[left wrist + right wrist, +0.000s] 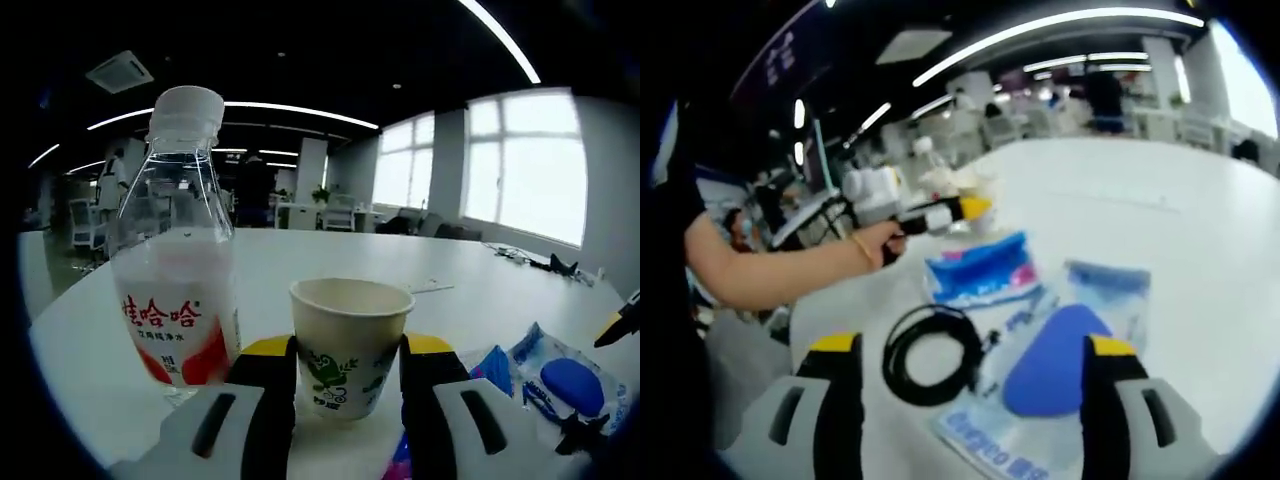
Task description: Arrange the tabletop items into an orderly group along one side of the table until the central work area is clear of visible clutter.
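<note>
The left gripper [348,400] is clamping a paper cup [350,345] beside the water bottle [178,250], seemingly to group them, while the right gripper [975,385] is hovering spread wide above the coiled cable [932,352] and blue pouches [985,268].

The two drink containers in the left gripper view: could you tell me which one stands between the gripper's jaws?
The paper cup, open-topped with a green print; the capped water bottle stands outside the left jaw.
</note>
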`<state>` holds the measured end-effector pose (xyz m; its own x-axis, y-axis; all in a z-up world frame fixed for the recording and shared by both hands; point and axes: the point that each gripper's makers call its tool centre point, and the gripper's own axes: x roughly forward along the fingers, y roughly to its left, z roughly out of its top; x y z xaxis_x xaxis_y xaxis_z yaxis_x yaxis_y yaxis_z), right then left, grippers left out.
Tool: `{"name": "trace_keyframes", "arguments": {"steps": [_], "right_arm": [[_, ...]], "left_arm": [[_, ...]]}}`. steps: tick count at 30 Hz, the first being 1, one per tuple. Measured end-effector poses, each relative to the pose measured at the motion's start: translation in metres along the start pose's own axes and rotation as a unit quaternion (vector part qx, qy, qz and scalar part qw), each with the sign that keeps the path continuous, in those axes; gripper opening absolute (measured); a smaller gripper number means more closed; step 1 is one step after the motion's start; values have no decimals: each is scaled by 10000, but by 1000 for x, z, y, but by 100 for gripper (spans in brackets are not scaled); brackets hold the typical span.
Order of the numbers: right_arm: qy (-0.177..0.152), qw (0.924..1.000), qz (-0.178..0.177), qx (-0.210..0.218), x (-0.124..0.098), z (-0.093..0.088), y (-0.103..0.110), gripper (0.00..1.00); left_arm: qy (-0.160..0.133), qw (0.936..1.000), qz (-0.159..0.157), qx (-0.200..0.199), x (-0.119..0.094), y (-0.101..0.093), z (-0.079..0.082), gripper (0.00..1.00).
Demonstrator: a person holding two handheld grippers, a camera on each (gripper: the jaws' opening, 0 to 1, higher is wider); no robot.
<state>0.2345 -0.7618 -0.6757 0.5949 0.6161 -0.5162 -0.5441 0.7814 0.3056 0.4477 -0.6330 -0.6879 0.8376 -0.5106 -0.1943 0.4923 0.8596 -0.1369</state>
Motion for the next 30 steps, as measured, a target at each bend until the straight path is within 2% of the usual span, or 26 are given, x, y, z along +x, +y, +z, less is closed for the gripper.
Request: {"name": "trace_keyframes", "arguments": {"steps": [16, 22, 23, 30], "right_arm": [[41, 10000, -10, -25, -1, -3, 0, 87], [-10, 10000, -24, 3, -1, -2, -1, 88], [-32, 10000, -33, 11, -1, -1, -2, 89], [-121, 9999, -102, 21, -3, 4, -6, 91]], "left_arm": [[199, 9998, 84, 38, -5, -1, -10, 41], [397, 9991, 121, -52, -8, 0, -18, 41], [402, 9990, 187, -38, -10, 2, -17, 41], [404, 9990, 132, -135, -13, -1, -12, 45]]}}
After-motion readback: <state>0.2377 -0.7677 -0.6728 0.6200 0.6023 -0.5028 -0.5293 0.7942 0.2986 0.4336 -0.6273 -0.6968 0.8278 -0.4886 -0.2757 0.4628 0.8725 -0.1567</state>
